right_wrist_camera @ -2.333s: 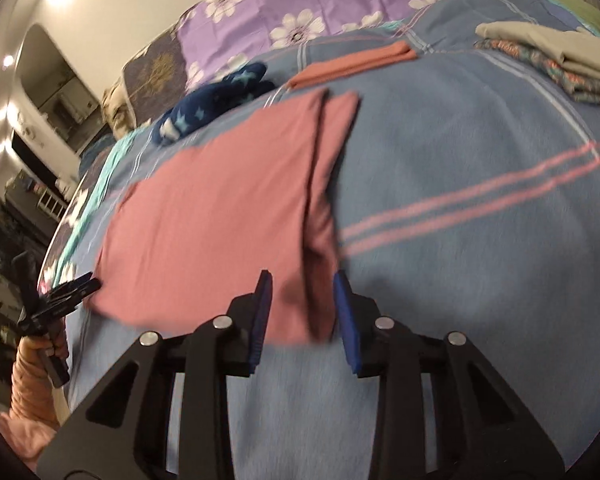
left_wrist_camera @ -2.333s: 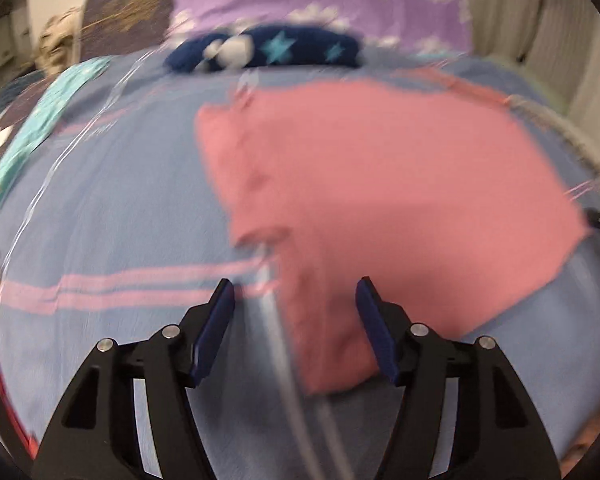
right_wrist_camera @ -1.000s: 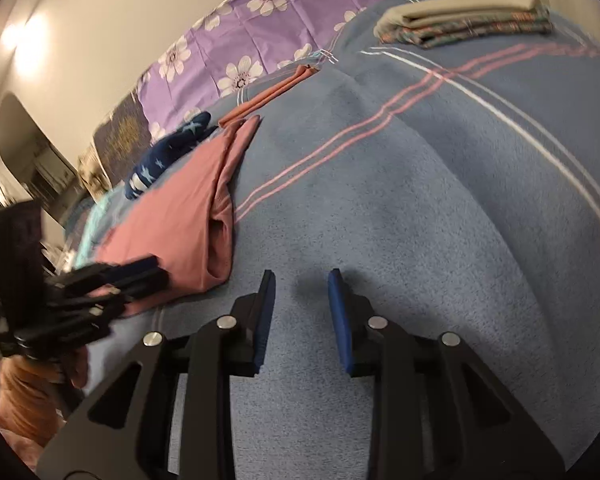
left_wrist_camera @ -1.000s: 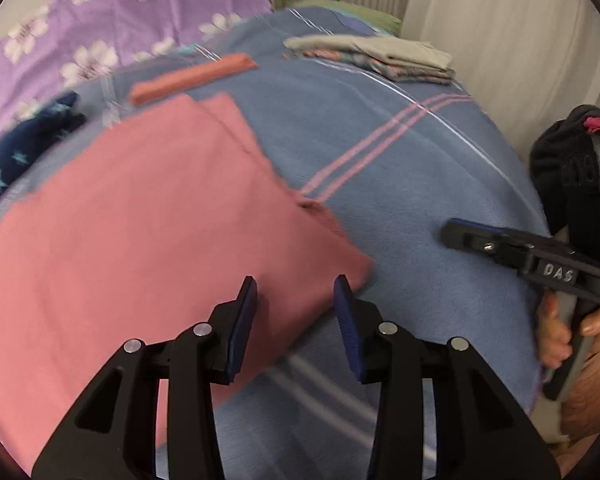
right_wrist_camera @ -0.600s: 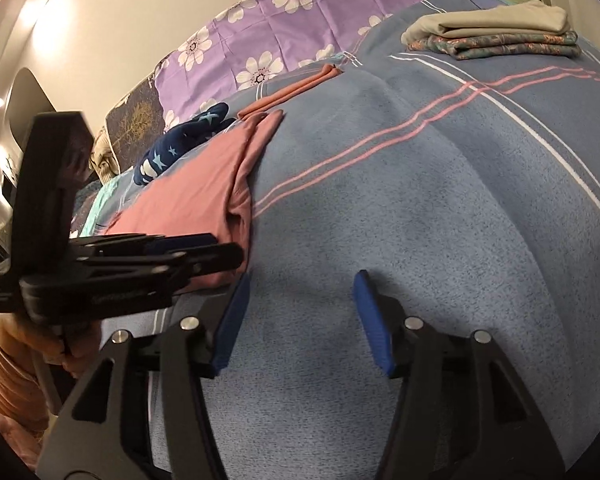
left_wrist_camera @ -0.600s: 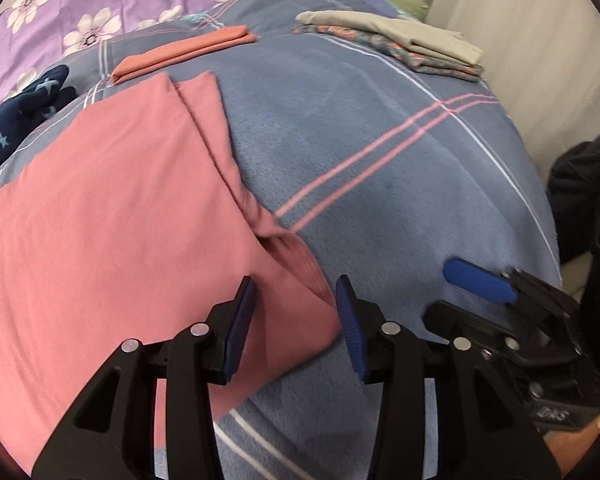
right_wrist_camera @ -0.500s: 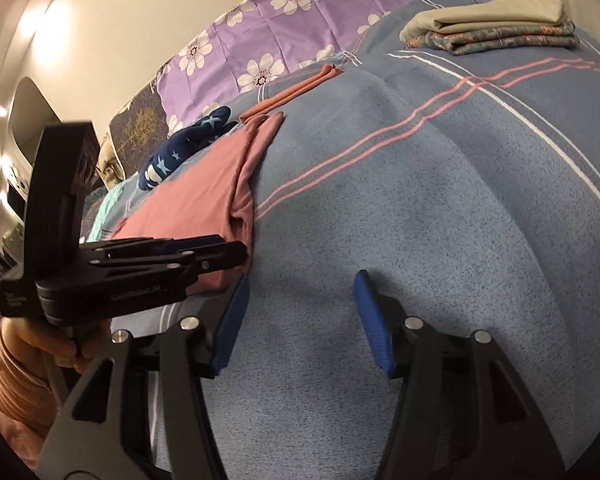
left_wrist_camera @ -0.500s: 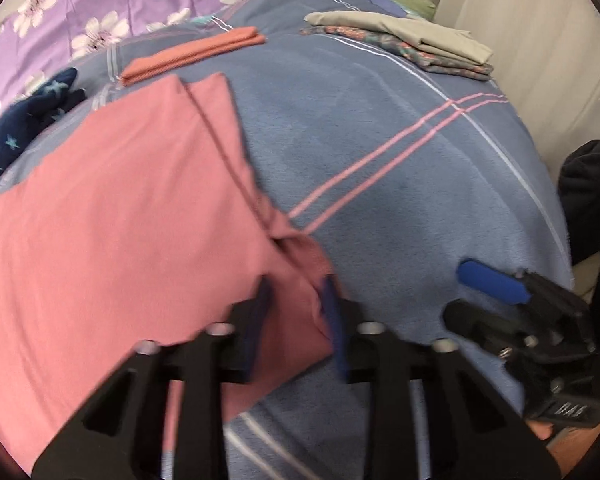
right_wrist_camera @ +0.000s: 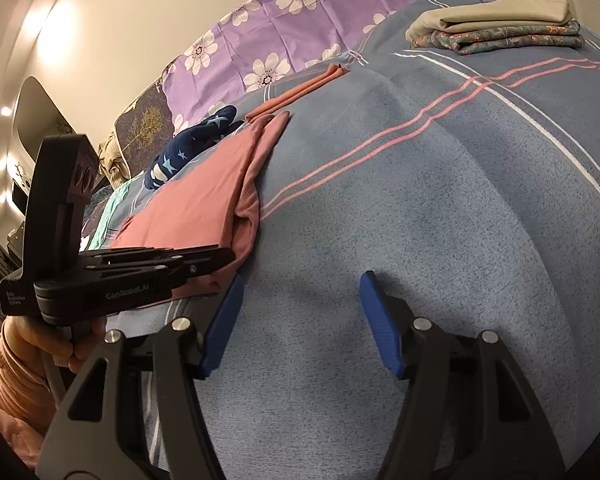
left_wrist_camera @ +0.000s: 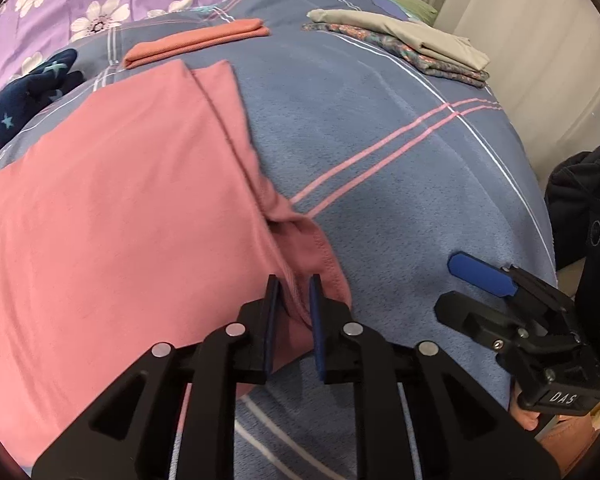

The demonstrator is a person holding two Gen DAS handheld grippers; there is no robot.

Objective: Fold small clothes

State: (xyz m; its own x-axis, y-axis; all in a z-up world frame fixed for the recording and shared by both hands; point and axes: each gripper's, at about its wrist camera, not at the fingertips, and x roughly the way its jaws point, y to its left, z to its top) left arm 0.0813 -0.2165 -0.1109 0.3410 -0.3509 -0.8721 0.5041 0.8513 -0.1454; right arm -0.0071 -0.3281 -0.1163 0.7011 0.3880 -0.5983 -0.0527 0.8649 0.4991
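A pink garment (left_wrist_camera: pixel 120 220) lies spread on the blue striped blanket (left_wrist_camera: pixel 380 160), its right side folded over into a long flap. My left gripper (left_wrist_camera: pixel 294 308) is shut on the garment's near right corner, with bunched fabric pinched between the blue pads. In the right wrist view the same garment (right_wrist_camera: pixel 204 200) lies at the left, and the left gripper (right_wrist_camera: pixel 224 258) bites its near edge. My right gripper (right_wrist_camera: pixel 300 308) hovers over bare blanket just right of that corner; its jaws are opening and nothing is between them. One of its blue fingertips (left_wrist_camera: pixel 480 276) shows in the left wrist view.
A folded orange cloth (left_wrist_camera: pixel 196 42) lies beyond the pink garment. A stack of folded clothes (left_wrist_camera: pixel 404 40) sits at the far right of the bed. A navy star-print garment (left_wrist_camera: pixel 24 96) and a purple floral pillow (left_wrist_camera: pixel 100 0) are at the far left. A black bag (left_wrist_camera: pixel 580 184) stands off the bed's right edge.
My left gripper moved in over the pink garment's near corner and closed on it, bunching the fabric. The right gripper's jaws spread wider while staying over the blanket.
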